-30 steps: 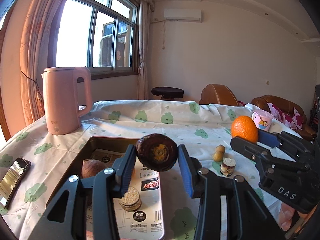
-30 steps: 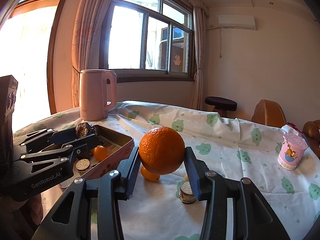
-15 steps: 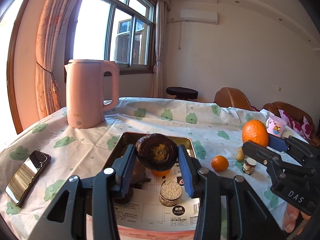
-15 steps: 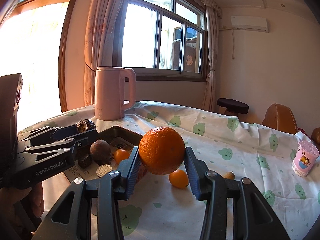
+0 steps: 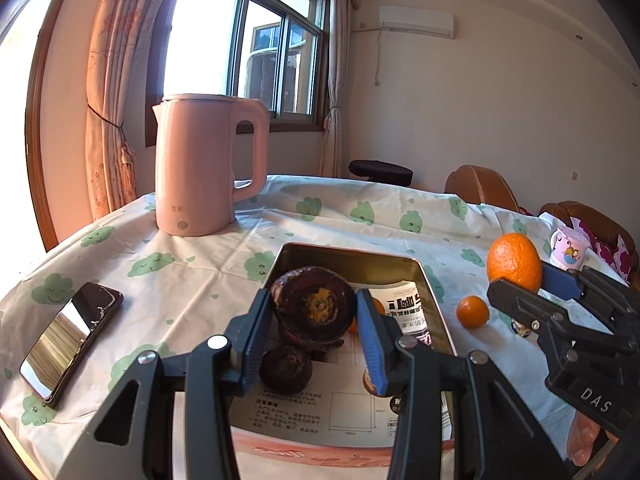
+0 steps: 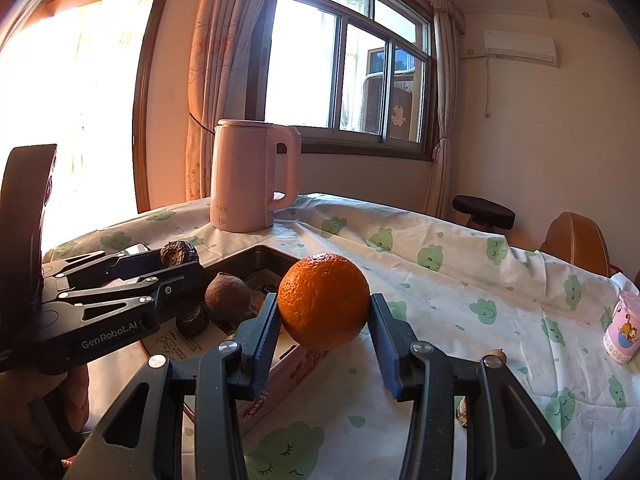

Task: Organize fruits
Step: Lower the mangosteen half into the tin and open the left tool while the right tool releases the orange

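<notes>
While the left gripper is held low in the middle of the left wrist view, a dark wrinkled fruit is clamped between its blue pads just above the metal tray. At the right edge, a big orange is pinched by the right gripper, held out over the flowered tablecloth beside the tray. In the tray, a paper liner, two more dark fruits and a bit of orange fruit are seen. A small mandarin is left on the cloth, right of the tray.
</notes>
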The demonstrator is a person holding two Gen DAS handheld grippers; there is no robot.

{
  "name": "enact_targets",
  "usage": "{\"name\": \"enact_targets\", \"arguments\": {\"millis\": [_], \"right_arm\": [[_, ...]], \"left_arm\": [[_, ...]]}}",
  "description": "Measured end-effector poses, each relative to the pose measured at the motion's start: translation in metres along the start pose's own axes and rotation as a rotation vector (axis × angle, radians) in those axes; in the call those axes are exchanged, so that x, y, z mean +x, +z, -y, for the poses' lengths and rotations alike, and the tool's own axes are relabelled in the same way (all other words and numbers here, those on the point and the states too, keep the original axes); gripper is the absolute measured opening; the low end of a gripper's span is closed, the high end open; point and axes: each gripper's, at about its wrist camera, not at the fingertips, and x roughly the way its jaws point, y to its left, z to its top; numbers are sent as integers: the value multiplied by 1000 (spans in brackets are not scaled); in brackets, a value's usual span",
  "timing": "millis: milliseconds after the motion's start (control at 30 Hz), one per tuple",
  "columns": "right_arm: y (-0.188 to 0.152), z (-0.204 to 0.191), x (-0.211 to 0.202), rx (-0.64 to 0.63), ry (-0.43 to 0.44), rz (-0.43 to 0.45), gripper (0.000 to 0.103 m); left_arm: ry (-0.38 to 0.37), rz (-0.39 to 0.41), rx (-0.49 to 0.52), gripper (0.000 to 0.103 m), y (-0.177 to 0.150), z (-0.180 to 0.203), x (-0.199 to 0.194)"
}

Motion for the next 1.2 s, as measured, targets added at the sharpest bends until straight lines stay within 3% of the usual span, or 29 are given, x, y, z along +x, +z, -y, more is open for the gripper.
{"name": "enact_targets", "arguments": {"millis": [567, 1200], "right_arm": [[12, -15, 37, -22, 15, -63, 46], [7, -16, 66, -9, 24, -161, 46]], "left_arm": [[21, -49, 28, 44, 8, -4, 15], [-26, -145, 42, 44, 3, -1, 34]]}}
